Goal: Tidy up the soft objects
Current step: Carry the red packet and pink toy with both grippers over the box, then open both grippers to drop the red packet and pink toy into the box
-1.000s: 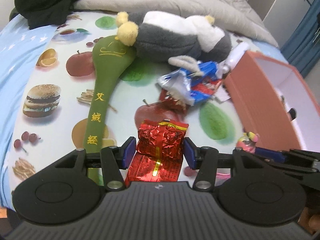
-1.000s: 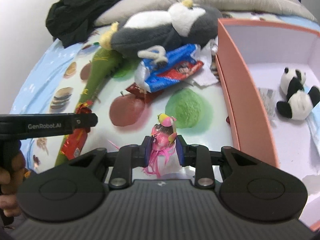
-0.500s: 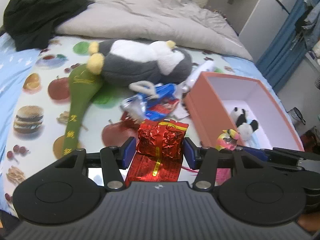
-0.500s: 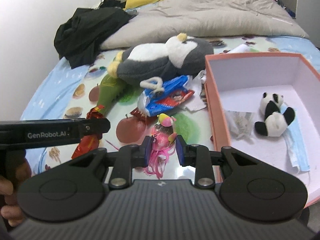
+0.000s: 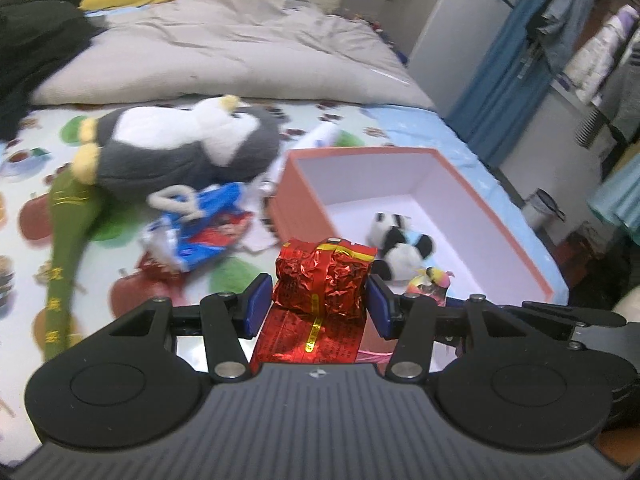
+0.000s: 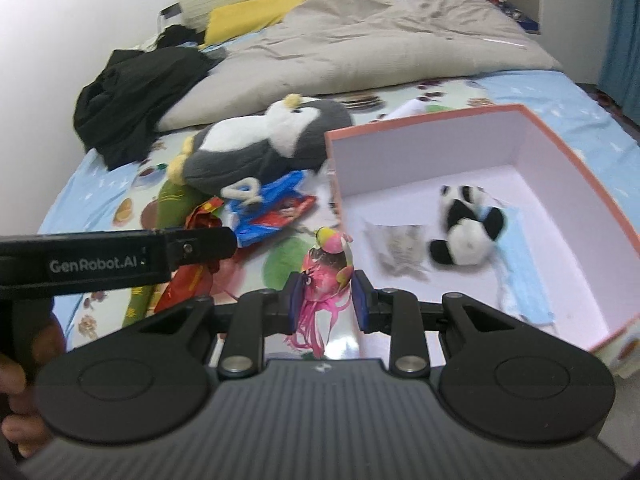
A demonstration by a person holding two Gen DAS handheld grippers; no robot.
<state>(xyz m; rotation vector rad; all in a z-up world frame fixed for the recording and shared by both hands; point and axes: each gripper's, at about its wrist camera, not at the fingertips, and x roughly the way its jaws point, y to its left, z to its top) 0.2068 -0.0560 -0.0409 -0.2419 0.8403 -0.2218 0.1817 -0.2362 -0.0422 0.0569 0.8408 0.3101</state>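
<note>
My left gripper (image 5: 320, 304) is shut on a crinkled red foil packet (image 5: 324, 278) and holds it in the air near the left wall of the orange box (image 5: 298, 204). My right gripper (image 6: 325, 294) is shut on a small pink toy with pink strands (image 6: 326, 268), held just left of the box's near wall (image 6: 332, 168). Inside the box lie a small panda plush (image 6: 466, 232), a blue face mask (image 6: 520, 276) and a clear packet (image 6: 400, 250). A large grey and white penguin plush (image 6: 260, 148) lies on the bed to the left.
A blue and red snack bag (image 6: 276, 212) and a long green cloth pouch (image 5: 66, 228) lie on the fruit-print sheet. A grey duvet (image 6: 360, 44) and black clothes (image 6: 136, 88) lie further back. The left gripper's body (image 6: 104, 260) crosses the right wrist view.
Both grippers have risen and swung right, still holding their items. The orange box and its panda have come into fuller view ahead of both.
</note>
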